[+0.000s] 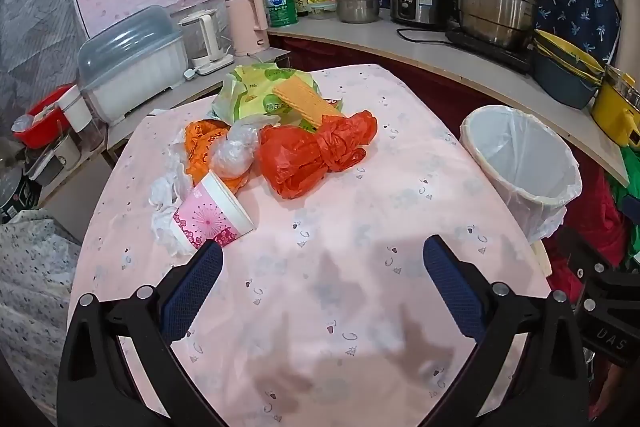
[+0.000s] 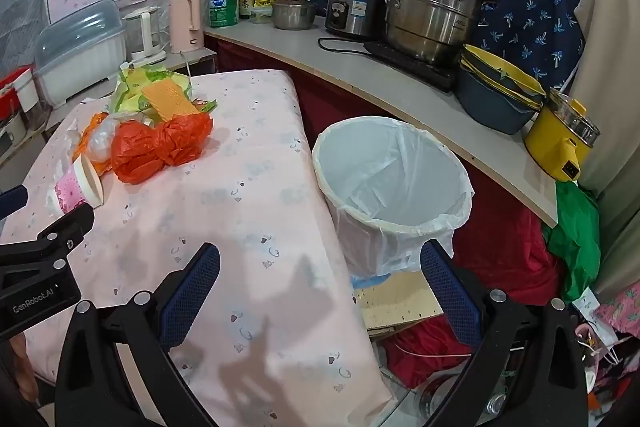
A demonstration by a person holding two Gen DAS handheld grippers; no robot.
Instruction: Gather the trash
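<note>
Left wrist view shows me nothing collected yet: red plastic bag [image 1: 316, 155], pink paper cup [image 1: 212, 211] and green wrapper [image 1: 256, 91] all lie heaped on the tabletop [image 1: 360, 247]. Lined bin [image 2: 392, 187] looks empty. Both jaws gape, holding nothing.

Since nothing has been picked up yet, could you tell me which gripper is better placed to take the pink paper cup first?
Left, probably. The left gripper is open with the pink paper cup just beyond one fingertip. The right gripper, also open, points toward the lined bin, farther from it.

Trash pile [image 1: 276, 143] on table [image 1: 360, 227], far-left part; bin [image 2: 390, 195] beside table's right edge.
</note>
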